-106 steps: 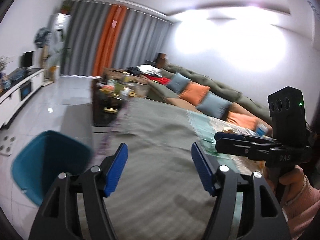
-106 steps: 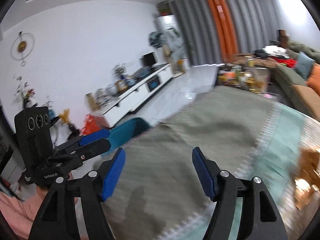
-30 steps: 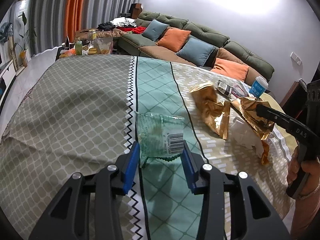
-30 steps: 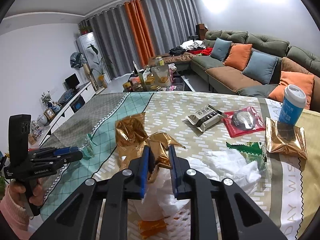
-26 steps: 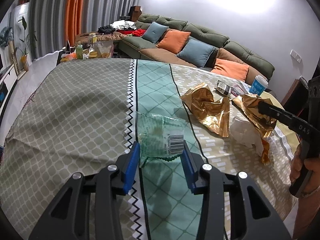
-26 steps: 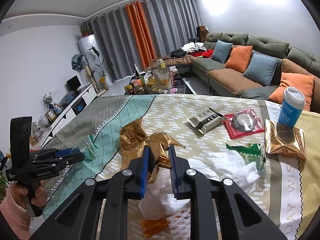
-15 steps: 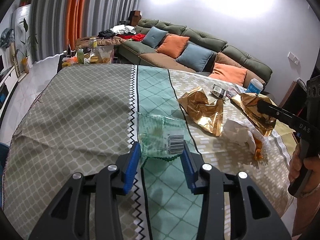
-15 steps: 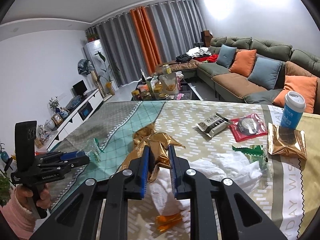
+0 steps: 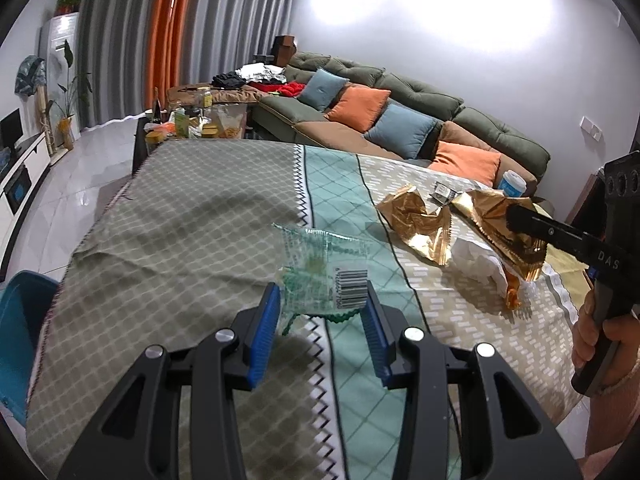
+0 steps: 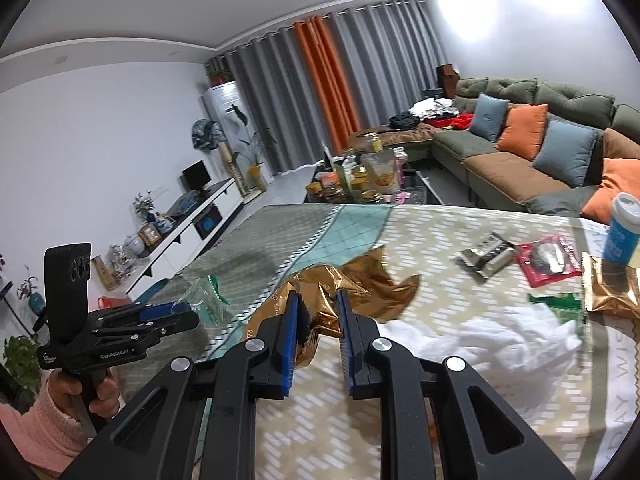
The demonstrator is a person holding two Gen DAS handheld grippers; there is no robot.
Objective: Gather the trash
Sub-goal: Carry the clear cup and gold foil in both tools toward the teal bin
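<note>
We hold a clear green-printed wrapper (image 9: 325,276) in the left tongs (image 9: 322,322) and a gold foil bag (image 10: 320,300) in the narrow right tongs (image 10: 318,330). From the left tongs the teal bin (image 9: 20,332) sits at nine o'clock, off the worktop (image 9: 180,220) edge, so the left hand is nearer.

Premises: a home living room. Ahead and to the right of the left claw, a long green tufted sofa (image 9: 420,100) with orange and blue cushions (image 9: 358,102) lines the wall. Straight ahead, floor-length grey and orange curtains (image 9: 176,28) cover the far end. Ahead and left of the right claw stands a low white media unit (image 10: 192,228) bearing a small screen (image 10: 196,176), ornaments and houseplants. A cluttered coffee table (image 10: 360,188) sits beyond the cloth-covered table (image 9: 192,220).
</note>
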